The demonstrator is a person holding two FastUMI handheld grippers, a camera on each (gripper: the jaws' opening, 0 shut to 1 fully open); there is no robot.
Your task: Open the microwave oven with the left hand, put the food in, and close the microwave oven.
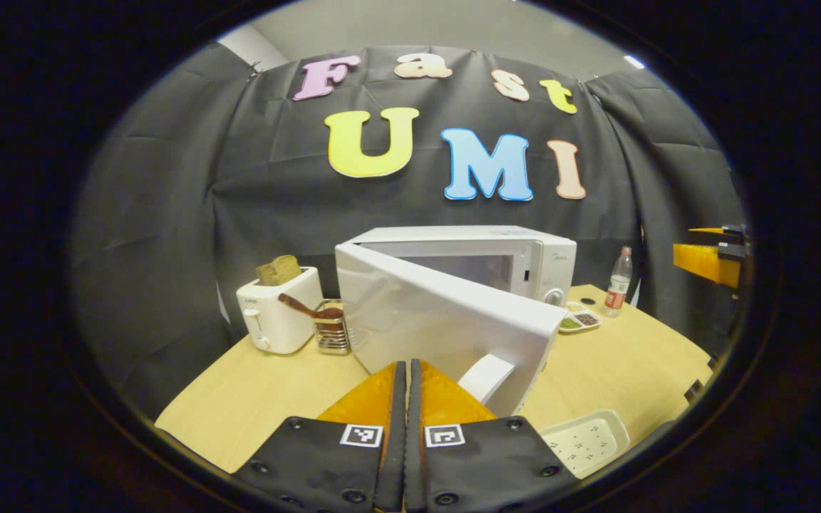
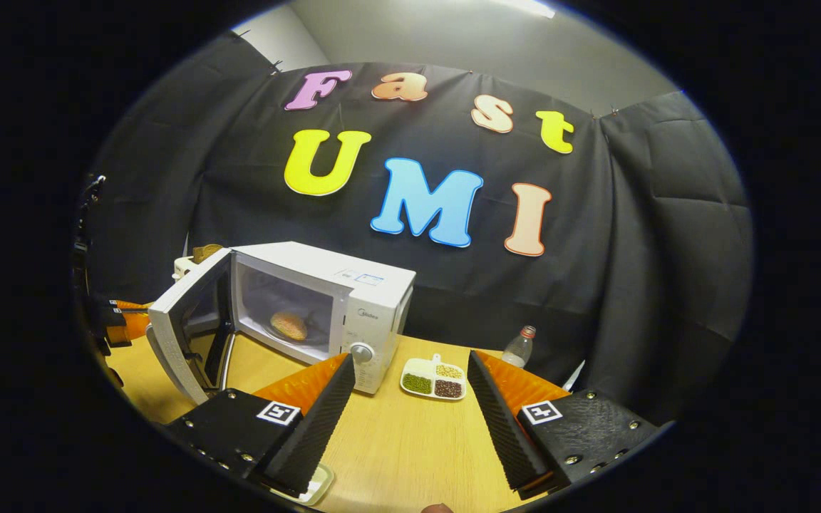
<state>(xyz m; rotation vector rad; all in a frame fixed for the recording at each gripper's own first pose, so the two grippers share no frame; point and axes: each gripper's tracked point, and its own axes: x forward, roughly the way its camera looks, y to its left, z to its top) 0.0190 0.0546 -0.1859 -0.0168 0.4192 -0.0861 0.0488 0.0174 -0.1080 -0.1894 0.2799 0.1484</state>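
The white microwave [image 1: 467, 256] stands at the back of the table with its door [image 1: 446, 320] swung partly open toward me. My left gripper [image 1: 407, 367] is shut with nothing between its fingers, its tips low in front of the door's outer face, left of the handle [image 1: 485, 377]. In the right gripper view the microwave [image 2: 375, 299] shows its open door [image 2: 186, 335] and a round brown bun [image 2: 289, 325] lying inside on the turntable. My right gripper [image 2: 410, 356] is open and empty above the table, right of the oven. The left gripper [image 2: 122, 320] shows behind the door.
A white toaster [image 1: 279, 310] with bread and a metal holder with a wooden spoon [image 1: 331, 328] stand left of the oven. A compartment dish [image 2: 433, 377] and a bottle [image 2: 519, 347] sit to its right. A white tray [image 1: 585, 442] lies near the table's front edge.
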